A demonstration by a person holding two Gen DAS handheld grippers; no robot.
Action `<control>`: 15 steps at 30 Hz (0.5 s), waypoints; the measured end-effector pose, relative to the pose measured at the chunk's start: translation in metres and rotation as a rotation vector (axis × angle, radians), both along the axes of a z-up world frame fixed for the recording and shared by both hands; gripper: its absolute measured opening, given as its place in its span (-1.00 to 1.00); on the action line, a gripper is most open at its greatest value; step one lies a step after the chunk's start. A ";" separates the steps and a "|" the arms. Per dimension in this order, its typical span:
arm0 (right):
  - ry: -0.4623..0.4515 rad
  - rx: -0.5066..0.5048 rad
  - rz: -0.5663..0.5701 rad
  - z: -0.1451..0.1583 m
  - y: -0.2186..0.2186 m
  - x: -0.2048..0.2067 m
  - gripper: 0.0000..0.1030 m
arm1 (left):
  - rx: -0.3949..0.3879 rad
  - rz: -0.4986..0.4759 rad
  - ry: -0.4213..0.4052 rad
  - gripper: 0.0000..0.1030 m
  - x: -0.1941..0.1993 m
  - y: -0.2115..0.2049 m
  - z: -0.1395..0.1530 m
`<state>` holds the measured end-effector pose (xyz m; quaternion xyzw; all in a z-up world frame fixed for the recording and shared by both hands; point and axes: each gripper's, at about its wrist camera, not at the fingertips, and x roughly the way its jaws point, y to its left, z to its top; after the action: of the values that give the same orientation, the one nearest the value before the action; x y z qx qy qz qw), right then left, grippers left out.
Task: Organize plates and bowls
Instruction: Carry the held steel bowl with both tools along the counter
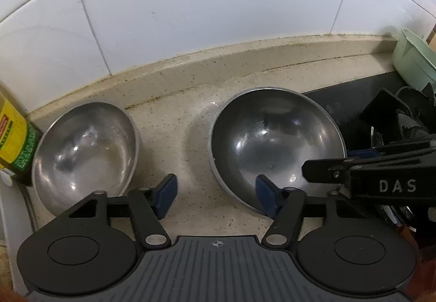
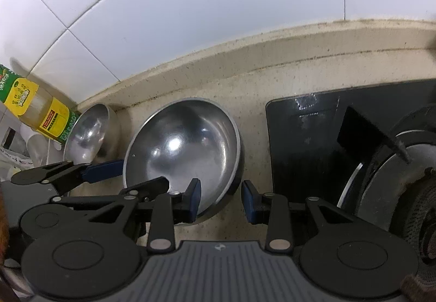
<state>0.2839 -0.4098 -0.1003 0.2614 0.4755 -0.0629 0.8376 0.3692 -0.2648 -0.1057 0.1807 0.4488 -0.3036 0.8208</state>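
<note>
**A:** How much room do the claws have?

**B:** The left gripper [image 1: 216, 194] is spread wide and holds nothing. Bare speckled counter [image 1: 188, 138] lies between its fingers and runs ahead to the raised ledge under the white tiled wall [image 1: 190, 7]. Its right pad sits over the near rim of the larger steel bowl [image 1: 275, 146]; the smaller steel bowl [image 1: 84, 149] is just off its left finger.

**A:** And the right one?

**B:** The right gripper [image 2: 221, 201] is also open and empty, straddling the near rim of the larger steel bowl [image 2: 185, 146], left pad inside, right pad outside. Whether either pad touches the metal I can't tell.

**A:** What crowds them?

**B:** A yellow-and-green bottle [image 1: 15, 133] touches the smaller bowl's far-left side. Right of the larger bowl lies the black glass hob [image 2: 305, 144] with its burner [image 2: 403, 193], and a pale green basin [image 1: 414, 62] beyond.

**A:** Anything unclear?

**B:** The basin and burner are cut off at the frame edge; the bottle label is unreadable.
</note>
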 end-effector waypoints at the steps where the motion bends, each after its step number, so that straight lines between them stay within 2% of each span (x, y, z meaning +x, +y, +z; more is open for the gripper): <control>1: 0.002 0.002 -0.001 -0.002 0.000 0.001 -0.43 | 0.001 -0.005 0.001 0.21 0.000 -0.001 -0.001; 10: -0.011 0.032 -0.005 -0.004 -0.003 0.000 -0.53 | -0.020 -0.023 0.026 -0.13 0.005 -0.012 -0.008; 15: -0.006 0.039 -0.031 -0.003 -0.007 0.000 -0.52 | -0.033 0.006 0.032 -0.12 0.013 -0.009 -0.010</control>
<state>0.2838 -0.4166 -0.1036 0.2852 0.4701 -0.0657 0.8327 0.3822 -0.2734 -0.1154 0.1609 0.4572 -0.3114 0.8174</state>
